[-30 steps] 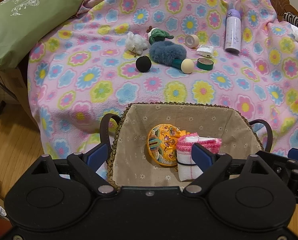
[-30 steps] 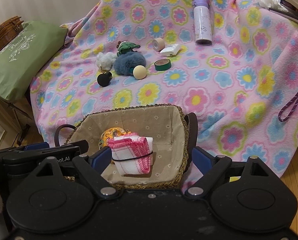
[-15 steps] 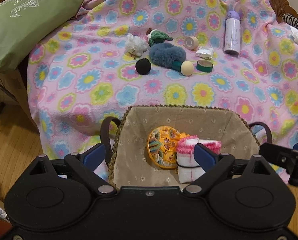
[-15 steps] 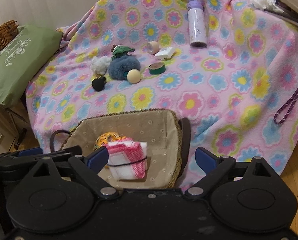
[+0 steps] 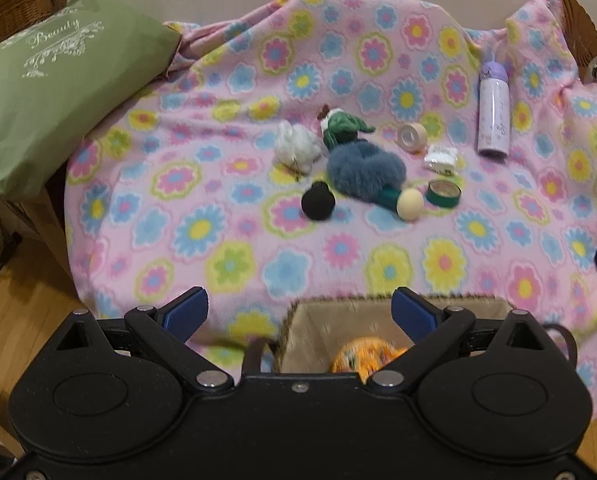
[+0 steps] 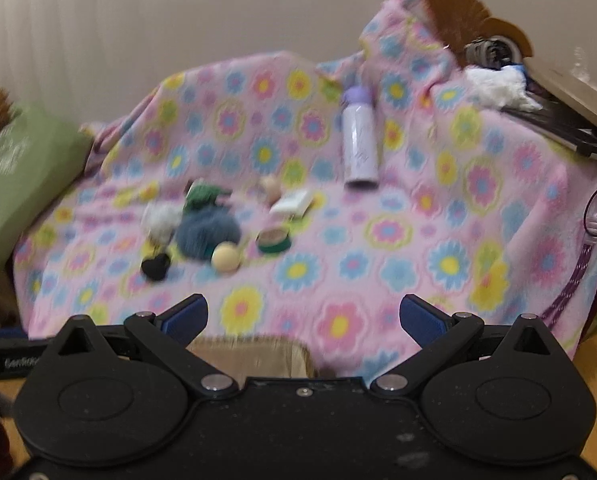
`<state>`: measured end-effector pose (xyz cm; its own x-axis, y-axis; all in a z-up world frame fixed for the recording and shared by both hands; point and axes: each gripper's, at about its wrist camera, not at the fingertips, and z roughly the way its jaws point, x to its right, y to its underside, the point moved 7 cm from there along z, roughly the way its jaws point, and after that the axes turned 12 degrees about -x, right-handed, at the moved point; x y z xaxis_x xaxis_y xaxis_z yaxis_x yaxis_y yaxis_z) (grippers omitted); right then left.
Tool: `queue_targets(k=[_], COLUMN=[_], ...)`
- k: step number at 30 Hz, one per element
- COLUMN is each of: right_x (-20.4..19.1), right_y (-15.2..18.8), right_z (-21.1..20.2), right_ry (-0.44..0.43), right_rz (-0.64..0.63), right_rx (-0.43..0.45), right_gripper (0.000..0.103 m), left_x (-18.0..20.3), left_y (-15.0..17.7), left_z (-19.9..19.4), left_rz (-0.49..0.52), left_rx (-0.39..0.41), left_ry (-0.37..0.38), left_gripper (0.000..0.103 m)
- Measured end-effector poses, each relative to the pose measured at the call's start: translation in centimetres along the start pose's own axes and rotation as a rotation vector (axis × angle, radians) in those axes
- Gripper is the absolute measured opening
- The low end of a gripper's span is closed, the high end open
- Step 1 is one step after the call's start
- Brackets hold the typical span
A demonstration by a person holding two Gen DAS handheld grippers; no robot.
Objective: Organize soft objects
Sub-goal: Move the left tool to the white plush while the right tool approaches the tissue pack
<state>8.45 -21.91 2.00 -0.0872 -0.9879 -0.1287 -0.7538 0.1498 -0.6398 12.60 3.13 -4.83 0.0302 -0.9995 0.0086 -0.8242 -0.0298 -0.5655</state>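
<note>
A cloth-lined wicker basket (image 5: 310,332) stands on the floor in front of a flowered blanket (image 5: 218,240). An orange patterned pouch (image 5: 362,354) lies inside it. On the blanket lie a blue fluffy toy (image 5: 364,168), a green cloth toy (image 5: 342,124), a white fluffy ball (image 5: 296,148), a black ball (image 5: 317,202) and a cream ball (image 5: 409,205). My left gripper (image 5: 298,312) is open and empty above the basket's near edge. My right gripper (image 6: 304,316) is open and empty above the basket (image 6: 254,354). The same toys show blurred in the right wrist view.
A purple bottle (image 5: 493,114), a tape roll (image 5: 411,137), a green tape roll (image 5: 442,194) and a white packet (image 5: 440,159) lie on the blanket. A green pillow (image 5: 46,92) rests at the left. A purple cord (image 6: 578,272) hangs at the right edge.
Both grippers have lifted and tilted up toward the blanket. The basket has slid low in both views and the pink-edged folded cloth is out of sight. Both stay open.
</note>
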Motion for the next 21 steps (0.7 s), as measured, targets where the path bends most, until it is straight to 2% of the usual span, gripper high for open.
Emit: queue_targets(k=[2,7,15,21], right_x=[0.2,-0.1,-1.1,-1.7], right_y=[-0.7,-2.0,-3.5,-5.4], right_z=[0.8,3.4,8.1,11.6], right_ry=[-0.005,-0.019,0.009,0.019], right_rz=[0.033,0.010,-0.090,-0.133], right_rx=[-0.002,-0.065,-0.154,-0.157], right_gripper=[0.103,0.103,0.103,0.103], left_x=[0.0,0.1,0.7,1.0], left_y=[-0.7,-2.2,-4.2,-6.2], left_z=[0.5,2.2,5.6,8.0], left_rz=[0.005,0.020,0.064,0.086], left_rx=[0.003,-0.003,-0.015,-0.011], left_ry=[0.001,-0.005,-0.006,-0.002], left_gripper=[0.096,0.096,0.096,0.096])
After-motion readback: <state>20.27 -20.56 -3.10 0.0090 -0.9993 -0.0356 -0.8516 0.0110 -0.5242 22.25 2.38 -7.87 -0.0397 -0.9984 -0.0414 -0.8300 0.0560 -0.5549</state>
